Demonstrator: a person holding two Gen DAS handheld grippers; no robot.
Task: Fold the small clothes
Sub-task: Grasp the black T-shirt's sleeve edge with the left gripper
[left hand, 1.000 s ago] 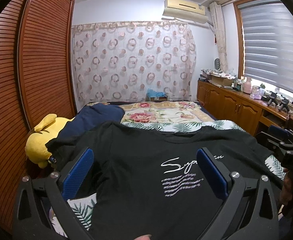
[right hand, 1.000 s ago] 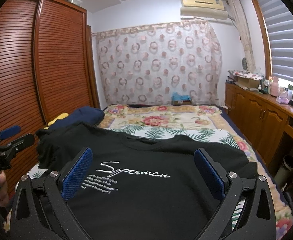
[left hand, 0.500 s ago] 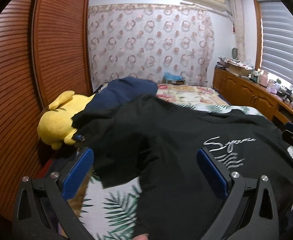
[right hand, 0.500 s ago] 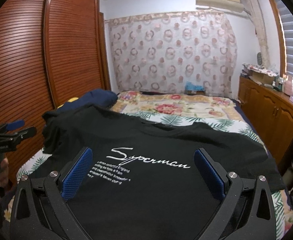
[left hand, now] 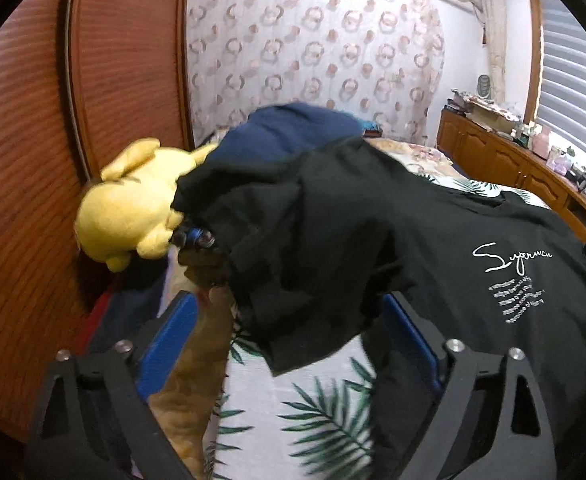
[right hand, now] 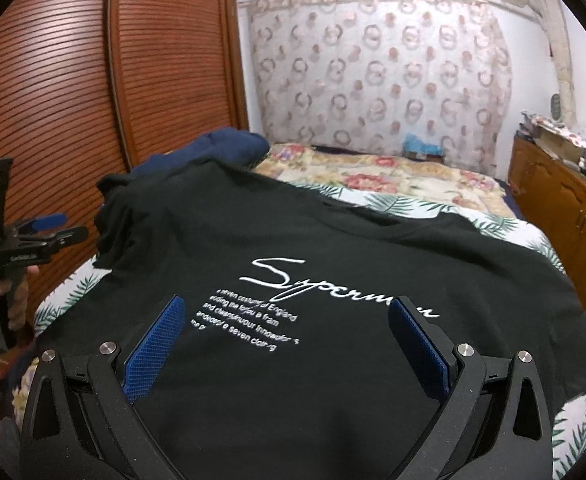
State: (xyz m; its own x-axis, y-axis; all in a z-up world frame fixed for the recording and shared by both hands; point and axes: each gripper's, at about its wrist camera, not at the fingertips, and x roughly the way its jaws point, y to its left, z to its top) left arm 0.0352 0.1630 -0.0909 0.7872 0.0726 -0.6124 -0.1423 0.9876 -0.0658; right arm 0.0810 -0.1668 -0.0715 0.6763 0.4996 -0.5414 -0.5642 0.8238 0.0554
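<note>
A black T-shirt with white "Superman" script lies spread face up on the bed; it also shows in the left wrist view. Its left sleeve is bunched and draped over a yellow plush toy and a dark blue bundle. My left gripper is open, its blue pads on either side of the sleeve's hanging end. My right gripper is open above the shirt's chest print and holds nothing. The left gripper also shows at the left edge of the right wrist view.
A yellow plush toy and a dark blue bundle lie at the bed's left side against a wooden slatted wardrobe. The bed has a leaf-and-flower cover. A wooden cabinet runs along the right wall.
My left gripper has swung left and closer to the bunched sleeve by the plush toy. My right gripper has moved lower and closer over the shirt's print. Both stay open.
</note>
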